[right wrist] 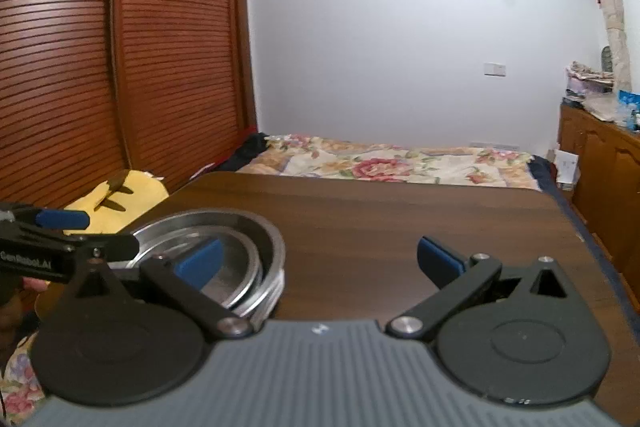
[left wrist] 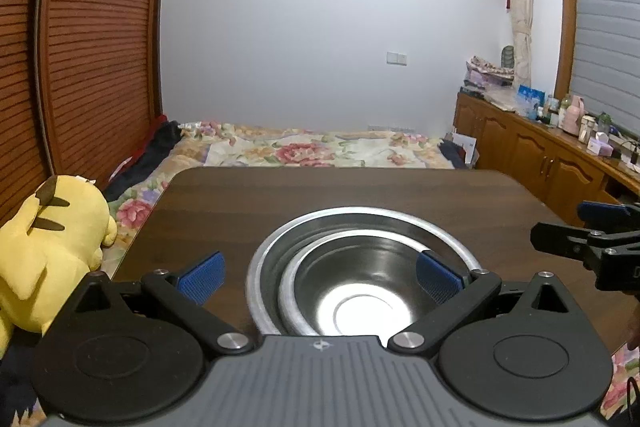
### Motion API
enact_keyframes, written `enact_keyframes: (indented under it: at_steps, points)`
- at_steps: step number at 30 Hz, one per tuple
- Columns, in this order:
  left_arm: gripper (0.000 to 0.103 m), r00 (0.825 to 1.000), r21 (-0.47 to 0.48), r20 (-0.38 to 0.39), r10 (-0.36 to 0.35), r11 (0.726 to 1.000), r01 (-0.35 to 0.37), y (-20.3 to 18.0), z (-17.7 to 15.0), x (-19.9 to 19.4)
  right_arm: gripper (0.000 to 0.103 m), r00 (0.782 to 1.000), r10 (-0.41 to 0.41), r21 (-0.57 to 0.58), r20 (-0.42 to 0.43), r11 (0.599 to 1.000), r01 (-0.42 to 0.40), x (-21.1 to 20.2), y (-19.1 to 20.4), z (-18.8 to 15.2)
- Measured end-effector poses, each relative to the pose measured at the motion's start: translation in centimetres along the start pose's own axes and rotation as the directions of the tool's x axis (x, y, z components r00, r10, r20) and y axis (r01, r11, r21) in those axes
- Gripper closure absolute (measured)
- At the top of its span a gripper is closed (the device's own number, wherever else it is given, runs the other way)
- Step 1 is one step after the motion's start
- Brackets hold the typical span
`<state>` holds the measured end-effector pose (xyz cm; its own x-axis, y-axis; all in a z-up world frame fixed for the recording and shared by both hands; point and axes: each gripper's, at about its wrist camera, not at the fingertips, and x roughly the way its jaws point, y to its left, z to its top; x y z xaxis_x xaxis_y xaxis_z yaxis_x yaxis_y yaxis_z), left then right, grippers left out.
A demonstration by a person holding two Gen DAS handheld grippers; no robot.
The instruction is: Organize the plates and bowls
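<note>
On the brown tabletop (left wrist: pixel 360 191), the small metal bowl (left wrist: pixel 360 291) sits inside the big one (left wrist: pixel 448 231). Both grippers, left (left wrist: pixel 320 277) and right (right wrist: pixel 320 261), have jaws wide open, holding nothing. Stacking looks done.

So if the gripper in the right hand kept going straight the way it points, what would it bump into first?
Probably the bare wooden table: the open right gripper tilts slightly down. The stacked metal bowls sit off to its left.

White wall (left wrist: pixel 320 27); louvred wooden wardrobe (left wrist: pixel 80 67); floral bed (left wrist: pixel 304 151); dark table (left wrist: pixel 320 191)
</note>
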<state>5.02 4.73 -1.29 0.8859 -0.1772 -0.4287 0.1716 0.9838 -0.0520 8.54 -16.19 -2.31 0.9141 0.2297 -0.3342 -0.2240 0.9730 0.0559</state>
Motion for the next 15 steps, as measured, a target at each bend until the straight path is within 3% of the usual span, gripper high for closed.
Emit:
enact_keyframes:
  at_steps: [7,15]
  points:
    - [0.0,1.0,0.037,0.001,-0.003,0.999,0.003,-2.5,0.4,-1.0,0.0,0.996,-0.081,0.008,-0.023,0.997,0.082,-2.1,-1.7,0.7]
    - [0.0,0.999,0.071,0.026,0.025,0.997,-0.027,-4.6,0.6,-2.1,0.0,0.993,-0.114,0.022,-0.029,0.993,0.115,-4.0,-2.5,0.6]
